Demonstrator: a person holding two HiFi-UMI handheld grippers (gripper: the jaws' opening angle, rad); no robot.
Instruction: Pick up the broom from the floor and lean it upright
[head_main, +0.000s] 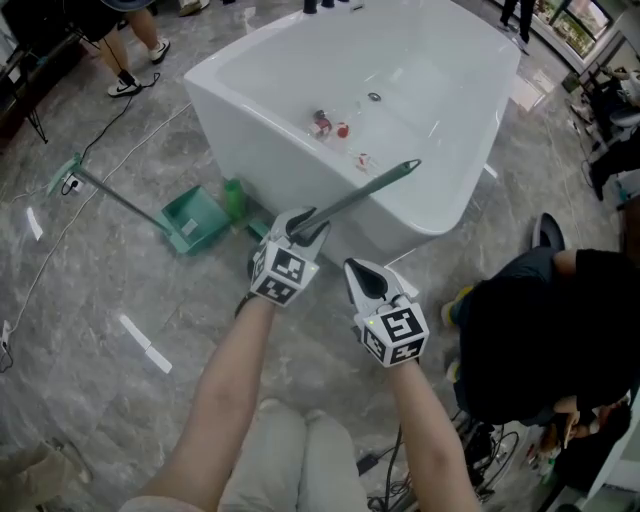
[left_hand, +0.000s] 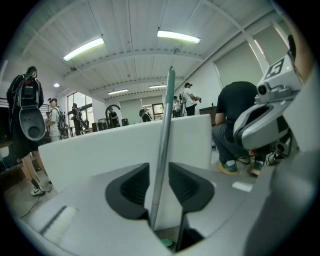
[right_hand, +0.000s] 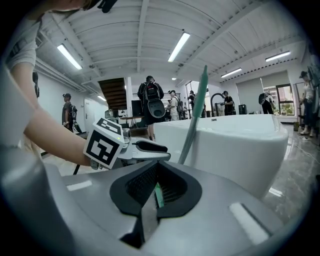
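The broom's grey-green handle (head_main: 365, 190) slants up from the floor, and its top end rests over the rim of the white bathtub (head_main: 425, 218). Its green head (head_main: 236, 198) is low by the tub's base, mostly hidden. My left gripper (head_main: 305, 228) stands around the lower handle. In the left gripper view the handle (left_hand: 165, 130) runs upright between the pads of the left gripper (left_hand: 159, 185), with a thin gap showing beside it. My right gripper (head_main: 368, 275) hangs shut just right of it, holding nothing. The right gripper view shows the right gripper's (right_hand: 156, 185) pads together and the handle (right_hand: 194, 125) beyond.
A green dustpan (head_main: 195, 222) with a long handle lies on the marble floor left of the tub. Small objects (head_main: 330, 125) sit inside the tub. A person in black (head_main: 540, 330) crouches close at the right. Cables (head_main: 120, 110) and white tape strips (head_main: 145, 343) lie on the floor.
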